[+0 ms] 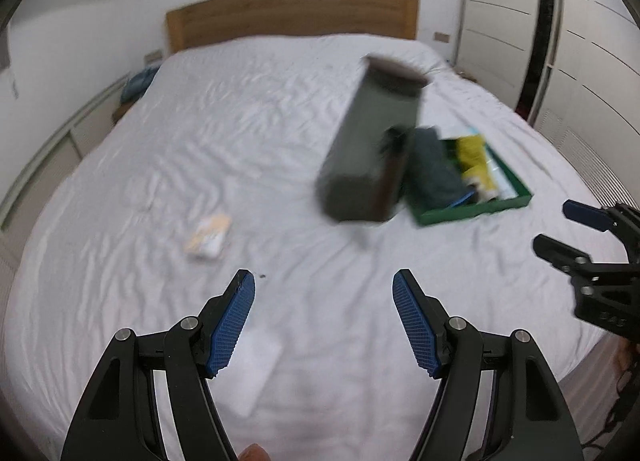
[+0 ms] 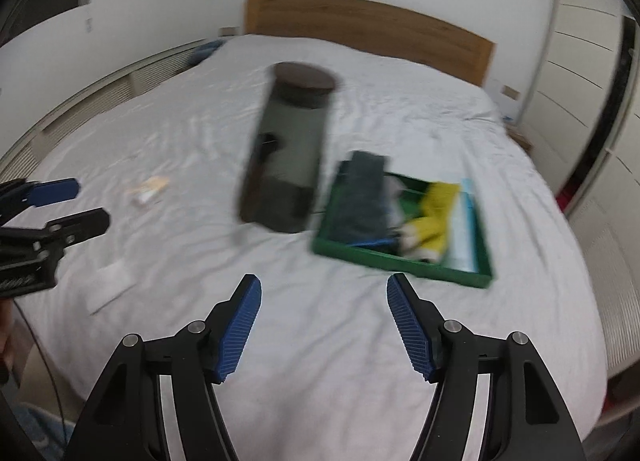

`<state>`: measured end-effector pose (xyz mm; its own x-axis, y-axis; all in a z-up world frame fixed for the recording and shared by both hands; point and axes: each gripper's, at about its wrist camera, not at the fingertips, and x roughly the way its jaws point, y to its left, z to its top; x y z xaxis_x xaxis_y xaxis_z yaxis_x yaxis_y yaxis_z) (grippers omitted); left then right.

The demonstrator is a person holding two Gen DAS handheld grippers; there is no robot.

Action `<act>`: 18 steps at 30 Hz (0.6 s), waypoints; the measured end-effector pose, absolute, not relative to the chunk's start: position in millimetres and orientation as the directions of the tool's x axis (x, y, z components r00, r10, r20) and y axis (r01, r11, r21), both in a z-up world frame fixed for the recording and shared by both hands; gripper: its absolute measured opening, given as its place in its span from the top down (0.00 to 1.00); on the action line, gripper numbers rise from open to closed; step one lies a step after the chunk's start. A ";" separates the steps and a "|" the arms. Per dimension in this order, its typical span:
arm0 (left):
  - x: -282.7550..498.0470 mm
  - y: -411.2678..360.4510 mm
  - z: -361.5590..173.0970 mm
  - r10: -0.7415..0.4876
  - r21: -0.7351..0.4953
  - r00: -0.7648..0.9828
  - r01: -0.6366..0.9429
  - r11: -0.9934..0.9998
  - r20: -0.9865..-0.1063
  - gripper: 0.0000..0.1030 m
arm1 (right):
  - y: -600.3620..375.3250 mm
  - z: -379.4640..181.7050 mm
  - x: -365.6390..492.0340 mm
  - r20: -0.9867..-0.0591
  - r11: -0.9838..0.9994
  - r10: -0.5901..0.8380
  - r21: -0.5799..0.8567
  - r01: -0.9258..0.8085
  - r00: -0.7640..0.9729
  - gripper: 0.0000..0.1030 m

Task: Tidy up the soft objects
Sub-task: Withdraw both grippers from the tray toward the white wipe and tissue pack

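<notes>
Canister [image 2: 286, 149]: stood upright on bed [image 2: 200, 133], long axis vertical, beside green tray [image 2: 400, 259].
Room: bare sheet is seen at near edge.
Jaws: left gripper [image 1: 323, 317] and right gripper [image 2: 324, 321] are held apart, empty.

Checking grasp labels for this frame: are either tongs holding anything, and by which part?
Nothing is held. Left tongs and right tongs both stand open over the white bed sheet, nothing between the pads. The dark container and green tray sit untouched.
</notes>
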<state>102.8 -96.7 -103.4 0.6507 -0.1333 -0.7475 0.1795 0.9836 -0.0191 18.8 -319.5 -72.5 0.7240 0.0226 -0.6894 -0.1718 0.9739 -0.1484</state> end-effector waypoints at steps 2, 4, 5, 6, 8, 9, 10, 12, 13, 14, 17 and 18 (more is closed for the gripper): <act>100.4 -76.2 -124.2 -0.153 -0.038 0.608 0.197 0.980 -0.779 0.36 | -303.6 -77.7 14.7 -0.700 0.966 0.054 -0.145 -0.215 0.712 0.36; 99.9 -60.3 -146.0 -0.154 -0.029 0.566 0.224 0.974 -0.810 0.36 | -292.0 -83.2 10.3 -0.708 0.959 0.064 -0.152 -0.241 0.703 0.36; 98.8 -55.1 -155.0 -0.150 -0.020 0.550 0.235 0.972 -0.822 0.36 | -287.7 -85.7 8.9 -0.712 0.955 0.070 -0.153 -0.252 0.699 0.36; 97.2 -50.9 -163.0 -0.148 -0.012 0.535 0.248 0.969 -0.832 0.36 | -281.7 -89.7 13.1 -0.717 0.953 0.076 -0.152 -0.261 0.693 0.36; 99.0 -43.6 -183.1 -0.136 0.007 0.496 0.275 0.961 -0.857 0.36 | -271.3 -97.5 19.9 -0.730 0.947 0.086 -0.152 -0.283 0.678 0.36; 98.3 -39.6 -190.3 -0.135 0.011 0.481 0.288 0.957 -0.866 0.36 | -267.4 -101.0 20.4 -0.734 0.943 0.085 -0.158 -0.292 0.673 0.36; 99.4 -37.7 -199.1 -0.135 0.012 0.460 0.303 0.953 -0.877 0.36 | -264.9 -105.6 30.2 -0.725 0.944 0.082 -0.163 -0.287 0.684 0.36; 101.5 -33.8 -214.5 -0.137 0.002 0.417 0.315 0.949 -0.899 0.36 | -258.7 -111.3 38.6 -0.734 0.941 0.089 -0.159 -0.298 0.674 0.35; 104.1 -32.3 -222.9 -0.148 -0.019 0.390 0.317 0.948 -0.909 0.36 | -254.6 -114.4 44.1 -0.737 0.940 0.092 -0.157 -0.303 0.669 0.35; 104.1 -29.7 -226.9 -0.154 -0.030 0.377 0.315 0.949 -0.913 0.36 | -251.6 -116.5 48.2 -0.740 0.939 0.094 -0.157 -0.306 0.666 0.34; 107.1 -29.0 -239.6 -0.144 -0.019 0.357 0.329 0.944 -0.923 0.36 | -239.0 -130.5 71.5 -0.750 0.936 0.110 -0.143 -0.321 0.653 0.33; 108.3 -29.4 -243.7 -0.137 -0.011 0.353 0.337 0.941 -0.926 0.36 | -233.9 -134.5 79.7 -0.754 0.935 0.120 -0.132 -0.328 0.646 0.33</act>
<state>108.3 -29.4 -243.7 0.3525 -0.1371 -0.9257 0.3369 0.9415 -0.0111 79.7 -233.9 -134.5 0.6457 0.1203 -0.7541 -0.3280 0.9355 -0.1316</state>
